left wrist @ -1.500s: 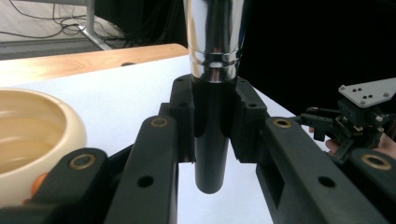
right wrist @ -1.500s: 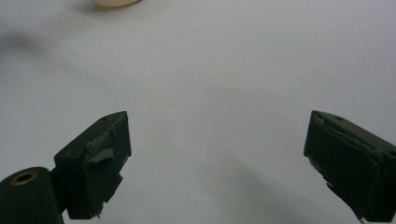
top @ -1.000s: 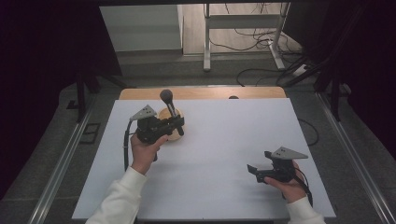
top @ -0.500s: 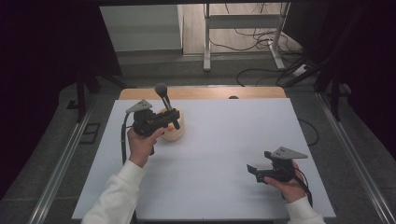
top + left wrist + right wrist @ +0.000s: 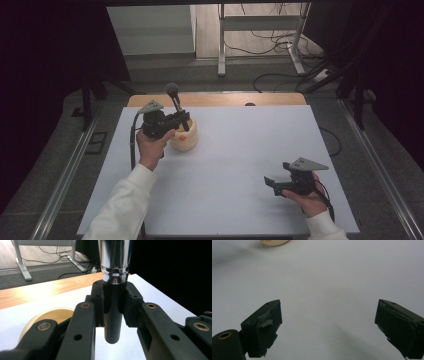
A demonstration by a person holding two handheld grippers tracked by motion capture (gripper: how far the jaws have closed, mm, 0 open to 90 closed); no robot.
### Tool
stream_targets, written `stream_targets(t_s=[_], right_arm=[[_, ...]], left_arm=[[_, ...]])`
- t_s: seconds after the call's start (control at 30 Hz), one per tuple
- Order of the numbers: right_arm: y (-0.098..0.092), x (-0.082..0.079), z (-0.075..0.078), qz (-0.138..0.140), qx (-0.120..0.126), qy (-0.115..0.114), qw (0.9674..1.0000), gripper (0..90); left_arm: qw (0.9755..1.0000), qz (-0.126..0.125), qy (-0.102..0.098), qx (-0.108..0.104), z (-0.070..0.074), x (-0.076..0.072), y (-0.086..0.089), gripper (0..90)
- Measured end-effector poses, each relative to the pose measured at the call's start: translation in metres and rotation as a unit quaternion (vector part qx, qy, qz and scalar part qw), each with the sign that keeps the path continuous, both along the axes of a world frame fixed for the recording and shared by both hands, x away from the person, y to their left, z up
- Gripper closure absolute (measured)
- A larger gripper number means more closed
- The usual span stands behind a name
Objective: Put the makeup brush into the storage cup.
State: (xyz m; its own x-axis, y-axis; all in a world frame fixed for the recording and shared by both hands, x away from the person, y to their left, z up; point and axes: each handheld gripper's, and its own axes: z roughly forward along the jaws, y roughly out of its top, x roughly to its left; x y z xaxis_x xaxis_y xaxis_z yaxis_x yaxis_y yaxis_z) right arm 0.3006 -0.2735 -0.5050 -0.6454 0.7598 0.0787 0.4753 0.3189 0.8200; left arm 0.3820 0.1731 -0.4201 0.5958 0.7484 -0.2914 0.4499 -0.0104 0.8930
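The left gripper [image 5: 172, 121] is clamped on the black handle of a utensil [image 5: 113, 312], a dark shaft with a chromed collar above the jaws and a rounded head [image 5: 171, 90] at its upper end. It is held near upright, tilted slightly away, just above a cream pot [image 5: 184, 138] at the far left of the table [image 5: 240, 150]. In the left gripper view the shaft's lower end hangs free, with the pot's rim [image 5: 53, 315] beside and behind it.

The right gripper [image 5: 280, 183] rests low at the near right, well apart from the pot, with its jaws spread wide and nothing between them.

Judgement: the step appears to be moving the utensil at the pot, either lifting it out or setting it in; which cannot be told. To do it well, keep the shaft close to vertical, centre its lower end over the opening and travel straight so it does not catch the rim and tip the pot.

Count: one utensil, one pot, two grippers.
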Motion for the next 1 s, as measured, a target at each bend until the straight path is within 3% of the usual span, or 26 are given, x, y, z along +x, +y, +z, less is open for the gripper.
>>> stream_targets(t_s=[0.3, 0.67, 0.83, 1.0], right_arm=[[0.001, 0.0, 0.0, 0.004, -0.004, -0.003, 1.0, 8.0], [0.001, 0.0, -0.001, 0.0, -0.007, 0.002, 1.0, 8.1], [-0.001, 0.001, -0.001, -0.003, -0.006, 0.001, 1.0, 8.2], [0.0, 0.001, -0.001, -0.002, -0.008, 0.002, 1.0, 8.2]], left_arm=[[0.9999, 0.015, 0.001, 0.004, -0.001, 0.01, 0.006, 74.0], [0.9991, 0.04, 0.012, -0.001, -0.01, 0.021, 0.013, 74.0], [0.9987, 0.047, 0.017, 0.006, -0.015, 0.024, 0.016, 74.0], [0.9986, 0.052, 0.01, 0.009, -0.016, 0.025, 0.015, 73.9]])
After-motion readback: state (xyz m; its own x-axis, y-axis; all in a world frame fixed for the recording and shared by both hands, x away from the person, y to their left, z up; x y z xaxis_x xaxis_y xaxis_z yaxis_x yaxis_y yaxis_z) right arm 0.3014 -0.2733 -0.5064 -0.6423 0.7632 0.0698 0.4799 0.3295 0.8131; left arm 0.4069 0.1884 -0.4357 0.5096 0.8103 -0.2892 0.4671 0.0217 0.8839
